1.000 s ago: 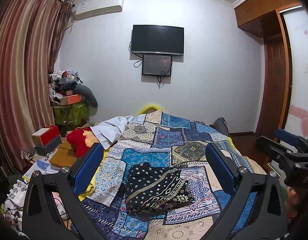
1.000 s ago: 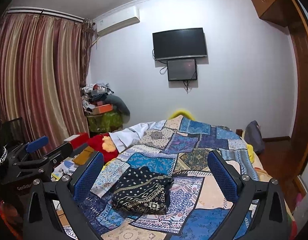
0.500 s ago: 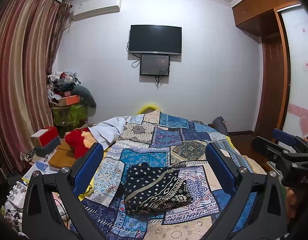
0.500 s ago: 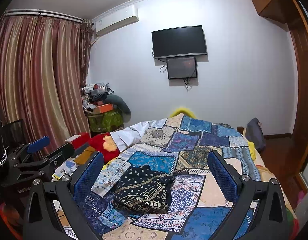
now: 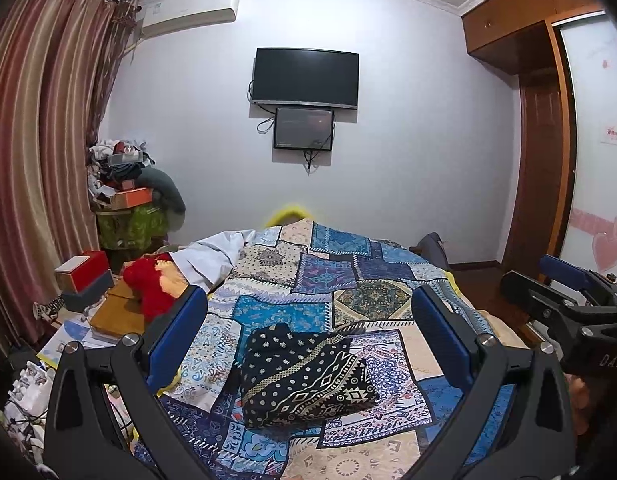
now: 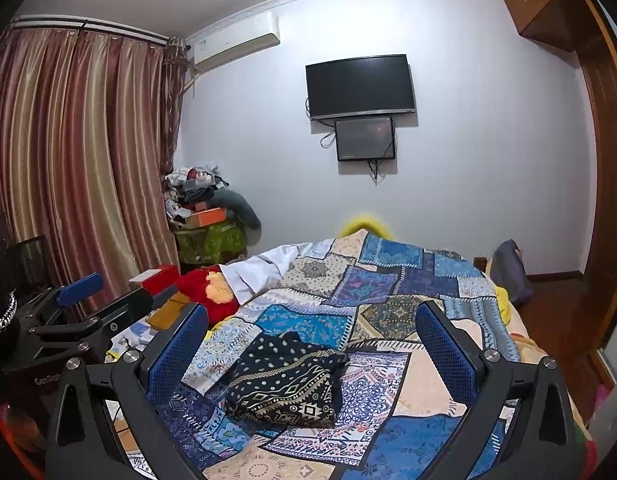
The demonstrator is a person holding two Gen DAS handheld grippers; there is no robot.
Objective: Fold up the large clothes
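Observation:
A black garment with white dots and geometric bands [image 5: 300, 376] lies folded into a compact bundle on the patchwork bedspread [image 5: 348, 280]. My left gripper [image 5: 308, 320] hovers above and short of it, open, nothing between its blue pads. In the right wrist view the same bundle [image 6: 284, 384] rests a little left of centre, and my right gripper [image 6: 312, 324] is open and empty above it. Each gripper shows in the other's view: the right one [image 5: 564, 300] at the right edge, the left one [image 6: 76, 308] at the left edge.
A red plush toy [image 5: 148, 288] and a white cloth [image 5: 212, 256] lie at the bed's left side. Boxes and papers [image 5: 84, 280] crowd the left. A cluttered stand [image 5: 128, 208] sits by the curtains. A wardrobe [image 5: 548, 140] and wood floor are right of the bed.
Both cameras have drifted slightly, so the room shifts a little in view. The folded garment has not moved, and both grippers stay open.

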